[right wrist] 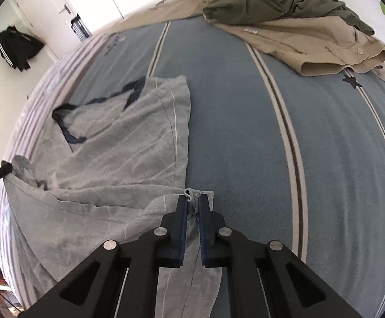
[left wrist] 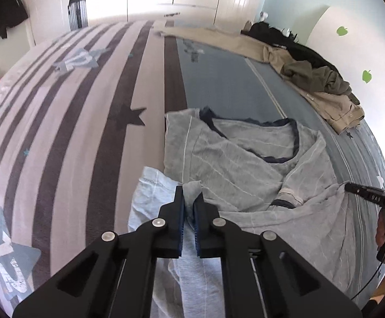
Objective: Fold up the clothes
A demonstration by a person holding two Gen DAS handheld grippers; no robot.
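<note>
Pale grey pinstriped T-shirt with navy neckband [left wrist: 245, 164] lying rumpled on the blue striped bed cover [right wrist: 245, 132]. Left gripper [left wrist: 189, 198] and right gripper [right wrist: 193, 204], each nearly closed, pinch its near hem corners. Beyond it the cover is bare up to a beige shirt [right wrist: 311, 50].

A bedroom in a home: a wide bed spread with a blue-and-grey striped, star-printed cotton cover [right wrist: 245, 122] fills both views. Loose clothes lie on it, among them a crumpled beige button shirt [right wrist: 322, 47] and an olive-green garment [right wrist: 272, 2]. A white panelled door with a lever handle [right wrist: 46, 8] stands behind, and a black striped jacket [right wrist: 18, 49] hangs on the wall.
</note>
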